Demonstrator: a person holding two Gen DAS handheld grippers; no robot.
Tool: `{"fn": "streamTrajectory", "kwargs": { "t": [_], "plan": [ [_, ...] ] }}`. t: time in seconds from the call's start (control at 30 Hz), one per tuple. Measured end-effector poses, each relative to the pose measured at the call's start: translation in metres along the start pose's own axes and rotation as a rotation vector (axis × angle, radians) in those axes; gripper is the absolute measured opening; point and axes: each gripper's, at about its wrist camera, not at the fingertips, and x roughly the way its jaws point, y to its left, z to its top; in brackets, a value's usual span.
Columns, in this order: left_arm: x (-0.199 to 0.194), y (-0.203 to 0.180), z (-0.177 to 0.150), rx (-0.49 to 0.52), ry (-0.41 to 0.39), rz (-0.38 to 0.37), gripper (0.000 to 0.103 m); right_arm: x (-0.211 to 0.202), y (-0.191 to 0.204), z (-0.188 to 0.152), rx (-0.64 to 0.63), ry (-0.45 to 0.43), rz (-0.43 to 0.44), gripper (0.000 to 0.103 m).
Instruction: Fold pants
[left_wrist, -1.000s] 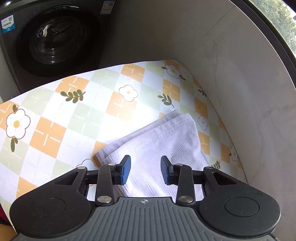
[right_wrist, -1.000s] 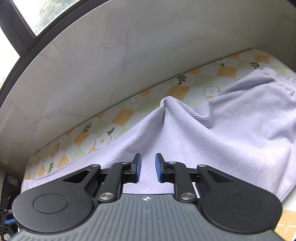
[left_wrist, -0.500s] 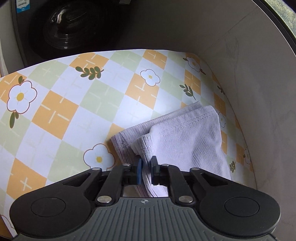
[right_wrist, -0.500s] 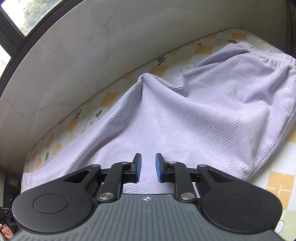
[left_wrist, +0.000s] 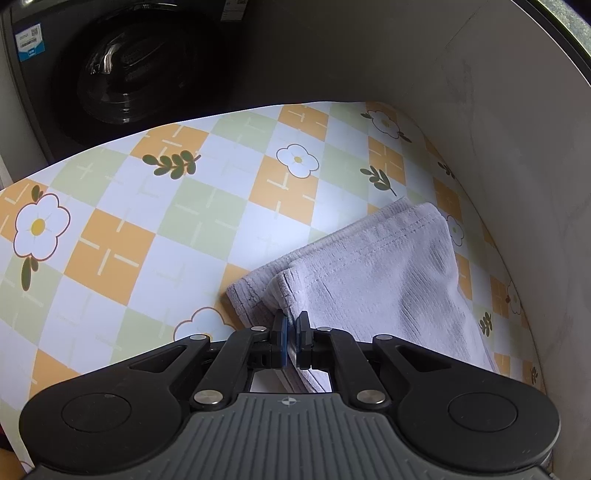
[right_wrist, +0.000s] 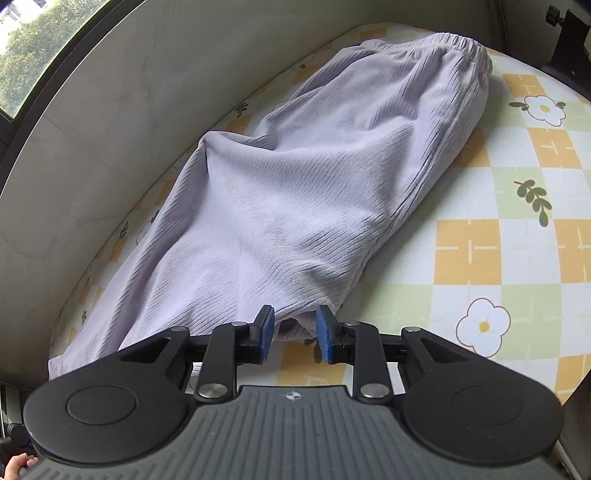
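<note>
On the checked tablecloth (left_wrist: 110, 254), ribbed lilac pants (right_wrist: 295, 192) lie rumpled.

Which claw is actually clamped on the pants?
The left claw: shut on the hem. The right claw is opening, its pads apart around the pants edge.

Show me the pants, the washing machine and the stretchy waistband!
pants (right_wrist: 295, 206), right wrist view, the ribbed middle of the cloth.
washing machine (left_wrist: 122, 70), left wrist view, its round glass door.
waistband (right_wrist: 461, 42), right wrist view, the gathered elastic edge at the far end.
</note>
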Motion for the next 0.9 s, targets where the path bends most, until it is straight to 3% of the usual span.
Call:
{"fn": "streamTrajectory", "kwargs": {
  "t": [0.2,0.33,0.37,0.4,0.47,0.57,0.6,0.7,0.83,0.9],
  "plan": [
    [0.003,-0.003,0.001,0.031,0.006,0.006,0.005,0.013,0.016,-0.015,-0.164,0.011,-0.111,0.032],
    [0.004,-0.003,0.001,0.037,0.008,0.005,0.005,0.038,0.024,-0.011,-0.208,0.01,-0.161,0.042],
    [0.004,-0.003,0.001,0.039,0.007,0.004,0.005,0.044,0.024,-0.009,-0.21,0.023,-0.172,0.038],
    [0.005,-0.003,0.001,0.037,0.007,0.004,0.005,0.047,0.024,-0.005,-0.22,0.03,-0.198,0.017],
    [0.005,-0.002,0.002,0.029,0.01,0.005,0.005,0.027,0.025,0.007,-0.213,-0.045,-0.213,0.011],
    [0.005,0.0,0.005,0.017,0.016,0.007,0.005,-0.027,0.033,0.02,-0.258,-0.245,-0.18,0.009],
    [0.005,0.001,0.006,0.013,0.016,0.006,0.005,-0.032,0.032,0.022,-0.27,-0.254,-0.19,0.009],
    [0.005,0.003,0.006,0.001,0.013,-0.001,0.005,-0.017,0.019,0.014,-0.266,-0.15,-0.231,0.009],
    [0.005,0.007,0.007,-0.009,0.018,-0.007,0.005,-0.02,0.018,0.005,-0.19,-0.185,-0.215,0.009],
    [0.004,0.009,0.008,-0.006,0.023,-0.011,0.005,-0.011,0.014,0.0,-0.195,-0.139,-0.226,0.009]
  ]
}}
